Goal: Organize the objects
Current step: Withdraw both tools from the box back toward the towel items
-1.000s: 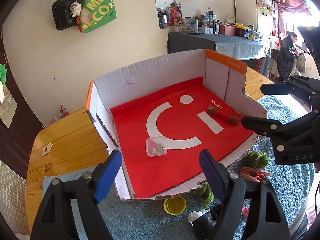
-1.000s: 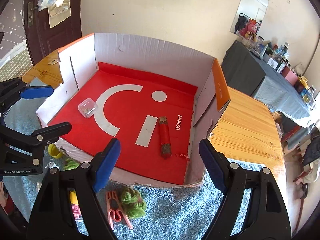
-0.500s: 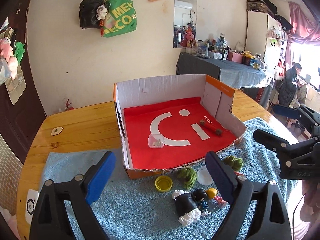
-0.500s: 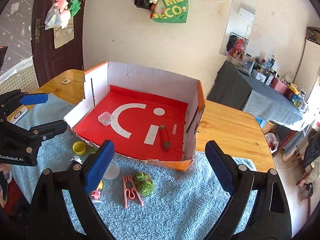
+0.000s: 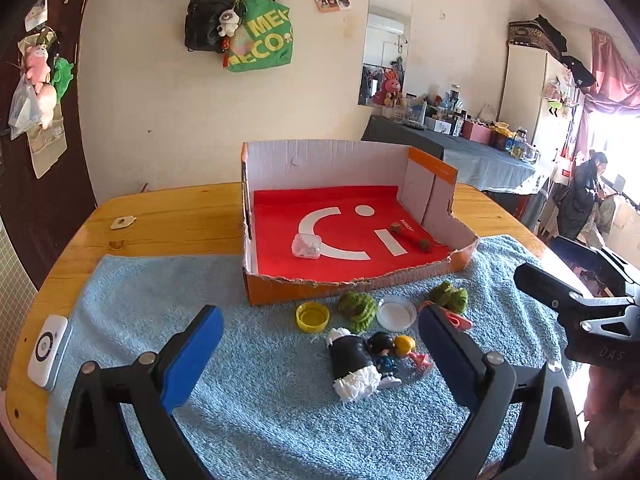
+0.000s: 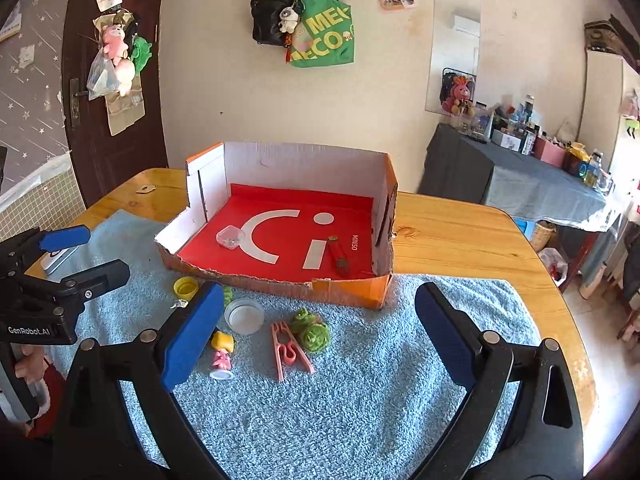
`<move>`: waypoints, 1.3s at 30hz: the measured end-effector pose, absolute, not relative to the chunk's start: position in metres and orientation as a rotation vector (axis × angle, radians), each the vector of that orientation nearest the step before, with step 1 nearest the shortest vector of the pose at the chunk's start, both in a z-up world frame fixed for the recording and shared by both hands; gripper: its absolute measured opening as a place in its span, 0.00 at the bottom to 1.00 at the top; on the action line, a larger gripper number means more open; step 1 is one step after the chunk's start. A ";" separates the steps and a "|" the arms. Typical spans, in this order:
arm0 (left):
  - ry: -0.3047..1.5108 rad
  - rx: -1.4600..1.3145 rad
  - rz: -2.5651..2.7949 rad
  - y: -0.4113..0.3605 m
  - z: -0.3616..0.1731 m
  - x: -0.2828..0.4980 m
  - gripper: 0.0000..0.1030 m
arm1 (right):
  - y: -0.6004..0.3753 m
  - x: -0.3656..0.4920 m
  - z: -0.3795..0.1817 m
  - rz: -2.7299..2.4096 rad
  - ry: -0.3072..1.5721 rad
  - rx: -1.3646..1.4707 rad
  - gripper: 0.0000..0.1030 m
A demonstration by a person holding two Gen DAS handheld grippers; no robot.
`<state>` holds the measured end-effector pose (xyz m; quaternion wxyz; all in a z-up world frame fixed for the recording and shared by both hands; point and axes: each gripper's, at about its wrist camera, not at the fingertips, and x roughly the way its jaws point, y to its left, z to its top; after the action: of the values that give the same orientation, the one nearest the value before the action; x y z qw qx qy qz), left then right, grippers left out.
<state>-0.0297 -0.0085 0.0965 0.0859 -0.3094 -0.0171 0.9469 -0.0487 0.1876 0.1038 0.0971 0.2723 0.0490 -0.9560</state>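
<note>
Left wrist view: the left gripper hangs above the blue towel with its blue-padded fingers spread wide and nothing between them. Just beyond them, near the front wall of the cardboard box, a yellow bottle cap, a green knitted ball, a clear round lid and a second green knitted piece lie in a loose row on the towel. Nearer the camera lie a black-and-white doll and two small figurines, touching one another. Inside the box, on its red liner, sit a small clear plastic case on the left and a red stick-shaped item on the right. A white device rests at the towel's left edge. The right gripper shows at the far right, fingers apart.

Right wrist view: the right gripper is likewise spread and holds nothing. Between its fingers on the towel lie a pink clothes peg, the green knitted piece, the clear round lid and a yellow-haired figurine. The bottle cap lies left, near the box. The left gripper shows at the left, fingers apart.
</note>
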 end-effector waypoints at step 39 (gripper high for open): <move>-0.090 -1.121 2.817 0.001 0.027 -0.036 0.97 | 0.207 -0.048 0.021 -2.817 -0.013 1.055 0.95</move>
<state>-0.0357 0.0010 0.0271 0.0543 -0.3692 -0.0295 0.9273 -0.0478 0.2065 0.0214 0.0668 0.3498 -0.0045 -0.9344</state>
